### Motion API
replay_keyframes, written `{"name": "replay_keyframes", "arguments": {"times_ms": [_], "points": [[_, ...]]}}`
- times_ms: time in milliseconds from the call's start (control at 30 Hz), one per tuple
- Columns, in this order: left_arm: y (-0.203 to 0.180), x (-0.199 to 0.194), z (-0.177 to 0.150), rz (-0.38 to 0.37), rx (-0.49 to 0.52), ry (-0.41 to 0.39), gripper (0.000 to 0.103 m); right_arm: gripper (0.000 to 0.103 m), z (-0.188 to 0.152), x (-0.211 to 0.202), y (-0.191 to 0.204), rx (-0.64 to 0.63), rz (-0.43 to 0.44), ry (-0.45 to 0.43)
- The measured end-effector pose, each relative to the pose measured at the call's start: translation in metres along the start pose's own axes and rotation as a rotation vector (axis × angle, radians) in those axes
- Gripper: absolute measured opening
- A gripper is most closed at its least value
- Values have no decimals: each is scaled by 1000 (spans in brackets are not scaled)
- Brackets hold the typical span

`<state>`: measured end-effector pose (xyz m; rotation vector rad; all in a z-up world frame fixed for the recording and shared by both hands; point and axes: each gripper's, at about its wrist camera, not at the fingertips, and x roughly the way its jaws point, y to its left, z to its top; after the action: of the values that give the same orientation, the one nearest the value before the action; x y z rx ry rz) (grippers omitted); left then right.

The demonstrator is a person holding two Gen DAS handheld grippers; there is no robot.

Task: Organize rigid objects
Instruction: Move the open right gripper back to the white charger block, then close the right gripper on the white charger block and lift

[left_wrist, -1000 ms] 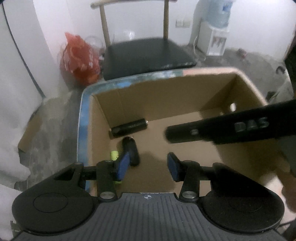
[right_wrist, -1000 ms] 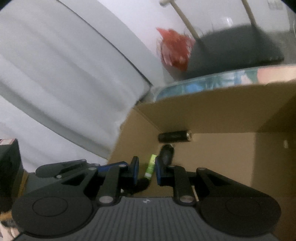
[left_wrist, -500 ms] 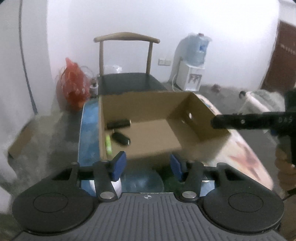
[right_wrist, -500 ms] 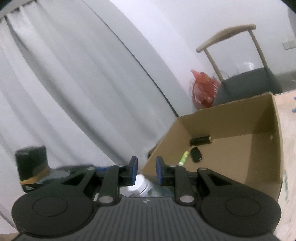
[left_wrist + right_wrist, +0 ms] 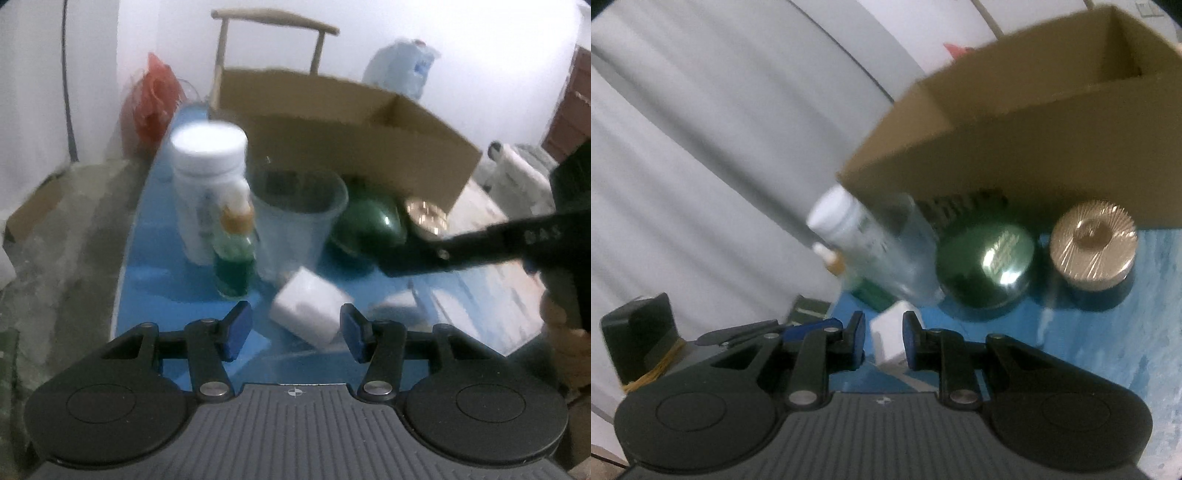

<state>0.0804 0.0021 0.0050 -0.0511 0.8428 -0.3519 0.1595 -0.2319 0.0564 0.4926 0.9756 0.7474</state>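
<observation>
Now the left gripper (image 5: 295,326) holds its jaws partly apart over the blue desk (image 5: 155,288), gripping nothing; a white block (image 5: 308,308) lies on the desk just past the blue pads, in line with the gap, and nothing shows the pads touching it. The right gripper (image 5: 884,341) has its jaws only a narrow way apart. The same white block (image 5: 888,338) shows in that gap, but blur hides whether it lies between the pads or just beyond them, and I cannot tell if they press on it. In the left view the right gripper (image 5: 413,258) reaches in from the right as a dark bar, with a hand (image 5: 561,325) on its grip.

Taking the block as landmark: just behind it to the left stands a small green bottle (image 5: 234,258) with an orange cap, and behind that a tall white bottle (image 5: 208,184) with a white lid. Directly behind the block is a clear cup (image 5: 299,221). Behind it to the right sit a dark green round jar (image 5: 367,225) and, beside that, a gold-topped jar (image 5: 1093,243). Farthest back, behind all of these, a cardboard box (image 5: 332,122) stands open on the desk. Beyond the box are a wooden chair (image 5: 273,22), a red bag (image 5: 153,99) and a water bottle (image 5: 402,70); a grey curtain (image 5: 701,147) hangs off to the left.
</observation>
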Motion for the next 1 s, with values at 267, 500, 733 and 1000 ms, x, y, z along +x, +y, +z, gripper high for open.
{"name": "replay_keyframes", "arguments": {"times_ms": [267,500,733,1000], "points": [[-11,10,-15,23,95,2,52,45,-8,26,10,-52,-78,23],[-7,11,-25,5,101,12,49,45,-9,40,11,-73,-81,57],[-10,12,-31,23,130,-4,45,45,-12,41,15,-87,-74,65],[-12,11,-31,36,134,-14,44,45,-20,46,17,-115,-91,58]]}}
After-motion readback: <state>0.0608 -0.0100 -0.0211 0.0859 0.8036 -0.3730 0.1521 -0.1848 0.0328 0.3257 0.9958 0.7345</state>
